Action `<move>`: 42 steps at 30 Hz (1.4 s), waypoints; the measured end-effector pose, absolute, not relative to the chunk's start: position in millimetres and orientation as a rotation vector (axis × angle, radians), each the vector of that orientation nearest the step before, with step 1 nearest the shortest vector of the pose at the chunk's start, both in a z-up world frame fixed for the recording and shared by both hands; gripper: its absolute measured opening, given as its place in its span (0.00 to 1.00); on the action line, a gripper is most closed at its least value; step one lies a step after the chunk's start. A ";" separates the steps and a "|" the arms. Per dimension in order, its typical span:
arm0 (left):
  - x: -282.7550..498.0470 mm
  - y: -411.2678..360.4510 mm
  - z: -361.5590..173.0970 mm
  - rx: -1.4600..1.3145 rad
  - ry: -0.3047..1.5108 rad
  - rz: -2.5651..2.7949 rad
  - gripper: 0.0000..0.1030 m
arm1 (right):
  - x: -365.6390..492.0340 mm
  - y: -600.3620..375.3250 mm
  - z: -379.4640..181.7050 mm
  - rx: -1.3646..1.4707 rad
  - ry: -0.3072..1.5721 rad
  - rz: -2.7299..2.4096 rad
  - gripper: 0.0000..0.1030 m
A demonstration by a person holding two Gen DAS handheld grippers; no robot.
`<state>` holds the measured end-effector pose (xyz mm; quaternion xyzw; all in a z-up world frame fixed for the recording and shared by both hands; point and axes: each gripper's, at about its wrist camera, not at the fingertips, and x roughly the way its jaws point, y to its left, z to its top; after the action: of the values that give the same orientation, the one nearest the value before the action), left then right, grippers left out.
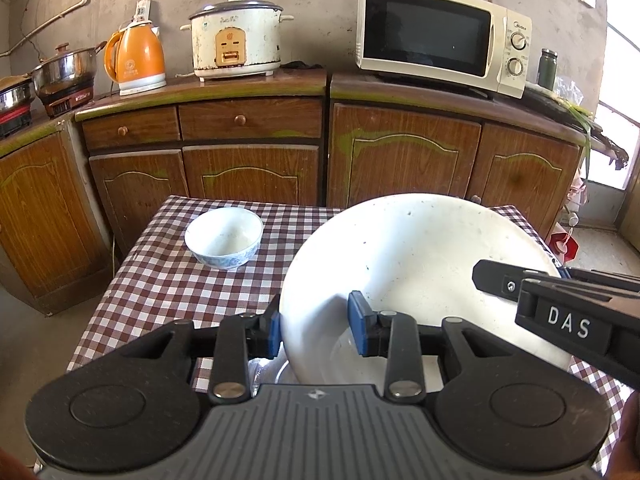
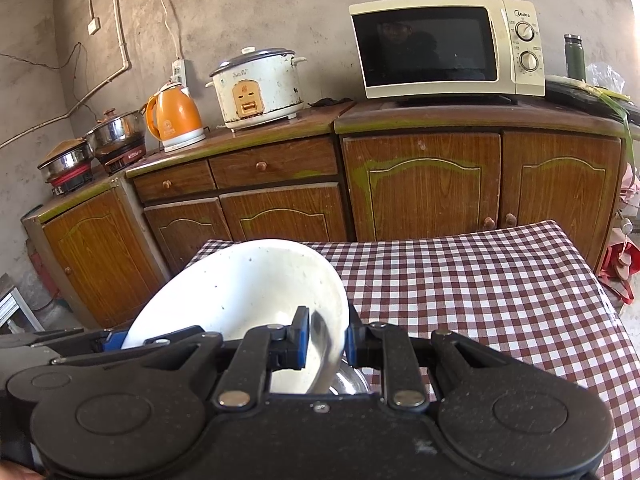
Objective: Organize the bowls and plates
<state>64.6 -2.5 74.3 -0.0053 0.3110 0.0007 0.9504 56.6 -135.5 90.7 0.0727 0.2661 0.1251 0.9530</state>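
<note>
both grippers clamped on white plate (image 1: 408, 264): left gripper (image 1: 316, 330) fingers on near-left rim, right gripper (image 2: 325, 334) fingers on opposite rim. plate tilted, raised over near edge of bench (image 1: 160, 280). keep grips level, lower evenly. metal bowl (image 2: 350, 384) directly beneath; small bowl (image 1: 224, 237) near far-left corner, well apart.

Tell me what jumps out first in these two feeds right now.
The large white plate, tilted up on edge over the checkered tablecloth, gripped at its rim by both the left gripper and the right gripper. A steel dish sits beneath it. Next, the small white bowl standing alone at the table's far left.
</note>
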 end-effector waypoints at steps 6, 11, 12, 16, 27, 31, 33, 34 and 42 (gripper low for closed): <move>62.3 -2.1 72.4 -0.012 0.633 0.003 0.33 | 54.5 -134.1 86.7 0.143 0.542 0.255 0.23; 60.5 -3.0 71.0 -0.014 0.630 0.004 0.33 | 53.6 -133.2 85.5 0.137 0.542 0.255 0.23; 60.1 -3.1 70.9 -0.015 0.630 0.004 0.33 | 52.9 -133.4 84.8 0.140 0.542 0.256 0.23; 59.6 -3.4 70.2 -0.010 0.629 0.004 0.33 | 53.0 -133.9 84.6 0.138 0.542 0.255 0.23; 54.7 -2.9 69.3 -0.013 0.627 0.004 0.33 | 51.9 -135.1 83.8 0.140 0.545 0.259 0.23; 52.5 -3.5 68.5 -0.011 0.623 0.003 0.33 | 50.9 -136.1 83.7 0.139 0.544 0.262 0.23; 51.7 -3.7 67.7 -0.014 0.625 0.002 0.33 | 50.4 -136.6 83.7 0.138 0.544 0.262 0.23; 51.3 -3.7 67.0 -0.013 0.625 0.001 0.33 | 49.2 -136.9 83.3 0.138 0.544 0.262 0.23; 49.0 -2.9 63.7 -0.020 0.633 0.000 0.33 | 46.3 -136.9 82.2 0.134 0.548 0.263 0.23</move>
<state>49.0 -2.9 63.7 -0.0099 0.3113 0.0000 0.9503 46.3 -136.9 82.2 0.0662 0.2696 0.1294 0.9520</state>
